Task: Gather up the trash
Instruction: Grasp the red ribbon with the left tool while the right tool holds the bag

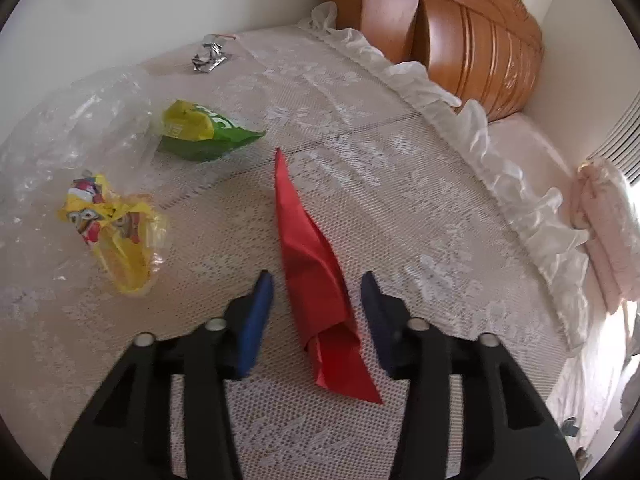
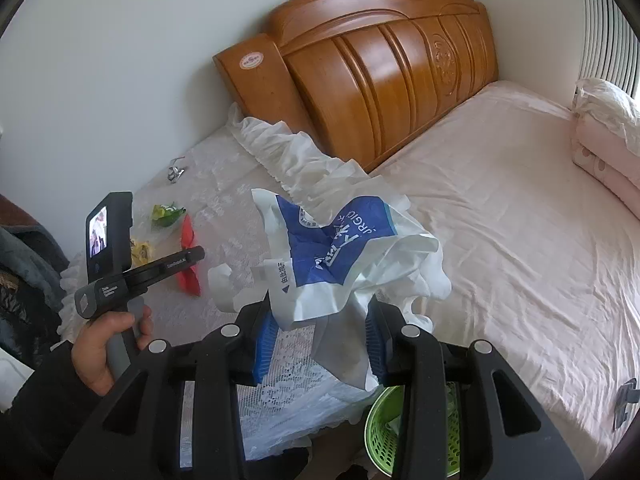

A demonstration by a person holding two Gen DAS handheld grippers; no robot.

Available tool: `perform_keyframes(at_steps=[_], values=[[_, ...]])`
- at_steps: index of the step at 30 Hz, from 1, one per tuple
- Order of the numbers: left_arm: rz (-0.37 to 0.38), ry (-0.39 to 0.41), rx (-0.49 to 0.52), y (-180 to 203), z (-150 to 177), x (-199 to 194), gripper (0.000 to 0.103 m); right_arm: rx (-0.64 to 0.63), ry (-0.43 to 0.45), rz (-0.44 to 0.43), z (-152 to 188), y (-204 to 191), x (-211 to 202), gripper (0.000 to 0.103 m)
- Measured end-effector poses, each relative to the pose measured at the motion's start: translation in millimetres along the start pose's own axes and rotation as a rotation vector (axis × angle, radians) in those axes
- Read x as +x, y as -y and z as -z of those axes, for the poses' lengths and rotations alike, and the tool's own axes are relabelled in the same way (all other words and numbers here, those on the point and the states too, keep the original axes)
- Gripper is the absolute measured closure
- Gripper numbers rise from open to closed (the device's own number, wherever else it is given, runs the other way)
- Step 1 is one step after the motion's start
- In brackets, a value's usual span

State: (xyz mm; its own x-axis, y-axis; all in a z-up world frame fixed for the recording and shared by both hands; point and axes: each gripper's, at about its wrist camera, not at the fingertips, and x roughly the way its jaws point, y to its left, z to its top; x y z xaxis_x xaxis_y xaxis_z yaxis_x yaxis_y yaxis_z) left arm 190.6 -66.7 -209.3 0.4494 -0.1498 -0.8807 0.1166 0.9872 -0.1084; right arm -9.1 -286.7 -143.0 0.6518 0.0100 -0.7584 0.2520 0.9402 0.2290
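- Lace-covered worktop [image 1: 360, 160] under my left gripper [image 1: 316, 300]: jaws half open astride the red wrapper [image 1: 316, 280], not pinching; it may slip sideways.
- Right gripper [image 2: 320, 332] clamps the bag [image 2: 340, 248]; it could snag.
- Farther: green packet [image 1: 204, 132], unreached.

We see a lace cloth [image 1: 360, 184] covering the stand beside the bed [image 2: 500, 216]. A red wrapper [image 1: 316, 280] lies on it between our left claw's fingers. Left of the claw sit a yellow cartoon wrapper [image 1: 108, 232] and clear plastic [image 1: 68, 132]; ahead, a green packet [image 1: 204, 132]; farthest, crumpled foil [image 1: 208, 58].
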Motion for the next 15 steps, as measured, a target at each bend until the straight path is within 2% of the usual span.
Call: perform_keyframes(at_steps=[1, 5, 11, 15], values=[[0.009, -0.003, 0.000, -0.1, 0.2, -0.4, 0.070, 0.002, 0.000, -0.002, 0.3, -0.5, -0.4, 0.065], [0.038, -0.011, -0.005, 0.6, 0.1, -2.4, 0.076, 0.001, -0.003, -0.004, 0.5, -4.5, 0.0, 0.065], [0.074, 0.015, 0.026, 7.1, -1.7, -18.3, 0.076, 0.006, -0.002, -0.008, 3.4, -8.0, -2.2, 0.065], [0.106, 0.060, 0.080, 14.2, -1.4, -47.6, 0.076, 0.007, 0.013, -0.009, 5.2, -10.2, -7.6, 0.065]])
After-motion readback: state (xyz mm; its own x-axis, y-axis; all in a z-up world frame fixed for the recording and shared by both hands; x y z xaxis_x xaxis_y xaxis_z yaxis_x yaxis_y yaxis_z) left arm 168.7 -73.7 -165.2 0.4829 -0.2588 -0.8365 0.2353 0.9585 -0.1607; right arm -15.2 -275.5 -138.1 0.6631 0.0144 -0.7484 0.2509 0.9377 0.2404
